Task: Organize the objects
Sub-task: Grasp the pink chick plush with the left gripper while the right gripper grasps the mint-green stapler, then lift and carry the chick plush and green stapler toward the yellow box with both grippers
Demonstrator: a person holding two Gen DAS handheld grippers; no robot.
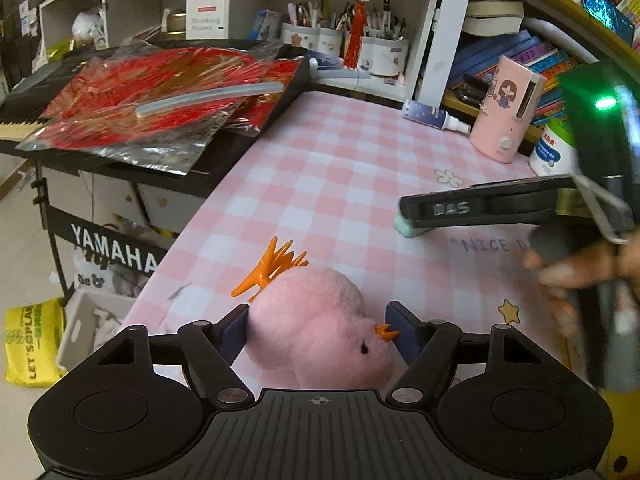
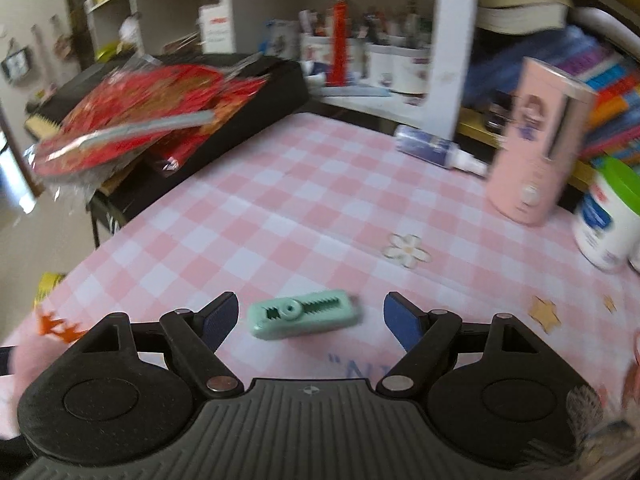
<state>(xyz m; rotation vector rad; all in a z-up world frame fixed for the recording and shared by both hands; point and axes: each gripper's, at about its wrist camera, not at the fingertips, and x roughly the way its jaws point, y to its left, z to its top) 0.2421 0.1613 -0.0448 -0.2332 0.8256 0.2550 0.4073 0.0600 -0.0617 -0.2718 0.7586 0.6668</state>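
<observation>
The left gripper [image 1: 320,330] is pinching a pink plush chick [image 1: 316,326] between its jaws, both blue pads [image 1: 236,330] pressing into the fluffy body, the orange beak sitting by the right pad. An orange hair claw [image 1: 272,268] is lying just beyond the toy. The right gripper [image 2: 310,320] is hanging with jaws spread, and a mint-green toothed clip [image 2: 304,314] is lying flat between them on the pink checked tabletop [image 2: 280,208], touching neither pad. A pink cylinder [image 2: 536,144] is standing near the back.
</observation>
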